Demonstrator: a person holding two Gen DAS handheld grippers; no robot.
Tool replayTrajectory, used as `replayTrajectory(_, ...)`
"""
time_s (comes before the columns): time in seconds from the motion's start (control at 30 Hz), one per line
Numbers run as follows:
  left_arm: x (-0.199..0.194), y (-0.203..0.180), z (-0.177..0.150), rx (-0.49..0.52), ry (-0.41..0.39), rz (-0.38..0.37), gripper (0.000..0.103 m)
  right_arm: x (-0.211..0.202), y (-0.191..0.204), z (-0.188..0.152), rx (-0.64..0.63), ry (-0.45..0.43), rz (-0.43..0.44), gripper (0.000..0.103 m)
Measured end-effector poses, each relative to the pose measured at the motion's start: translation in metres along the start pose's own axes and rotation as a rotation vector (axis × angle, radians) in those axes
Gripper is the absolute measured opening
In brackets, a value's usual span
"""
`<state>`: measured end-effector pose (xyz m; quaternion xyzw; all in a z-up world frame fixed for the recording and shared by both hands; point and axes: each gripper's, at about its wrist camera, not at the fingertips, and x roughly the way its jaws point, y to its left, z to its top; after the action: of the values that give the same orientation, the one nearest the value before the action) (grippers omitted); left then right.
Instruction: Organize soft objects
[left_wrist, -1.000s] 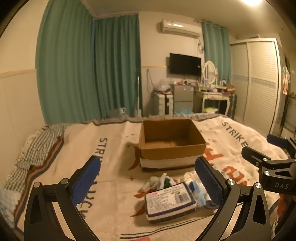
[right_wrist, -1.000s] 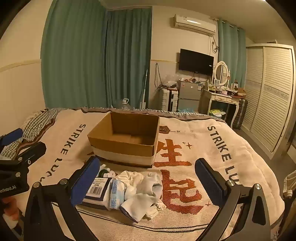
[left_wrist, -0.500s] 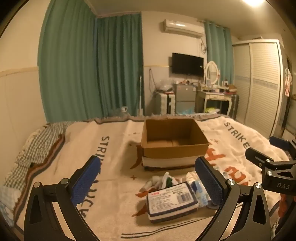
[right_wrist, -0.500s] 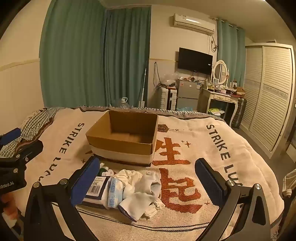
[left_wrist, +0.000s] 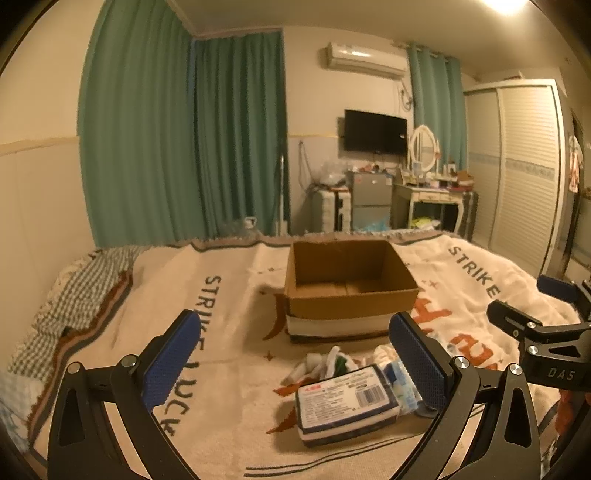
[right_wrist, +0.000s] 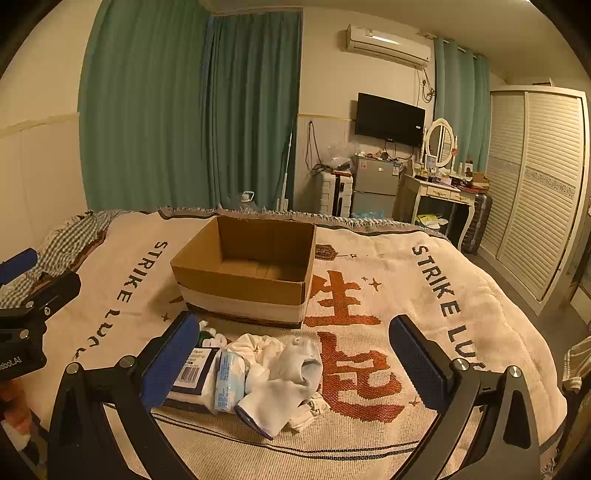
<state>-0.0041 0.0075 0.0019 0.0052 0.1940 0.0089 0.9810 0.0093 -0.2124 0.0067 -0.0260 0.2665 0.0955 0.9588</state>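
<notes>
An open cardboard box (left_wrist: 349, 286) (right_wrist: 247, 271) stands on the bed, with nothing visible inside it. In front of it lies a small pile: a dark-labelled wipes pack (left_wrist: 345, 402) (right_wrist: 194, 371), a light blue tissue packet (right_wrist: 229, 380) (left_wrist: 400, 382), white socks (right_wrist: 288, 376) and a small white and green item (left_wrist: 332, 360). My left gripper (left_wrist: 293, 363) hovers open above the pile's left side, nothing between its blue pads. My right gripper (right_wrist: 293, 363) hovers open over the socks, also empty. Each gripper shows at the edge of the other's view.
The bed is covered by a cream blanket (right_wrist: 424, 295) with black lettering and orange characters. A checked cloth (left_wrist: 74, 291) lies at the bed's left edge. Green curtains, a dresser (right_wrist: 439, 195) and a wardrobe stand beyond the bed.
Both grippers have drifted slightly; the box and pile sit a little differently in each view. Nothing was grasped and both jaws stay open.
</notes>
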Motion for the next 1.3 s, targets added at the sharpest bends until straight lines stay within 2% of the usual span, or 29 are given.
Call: replayTrajectory(1.3, 0.0035, -0.002, -0.0019, 0.0, 0.02, -0.023, 0.103, 0.0026, 0.0002, -0.0014, 0.005, 0.018, 0.002, 0.103)
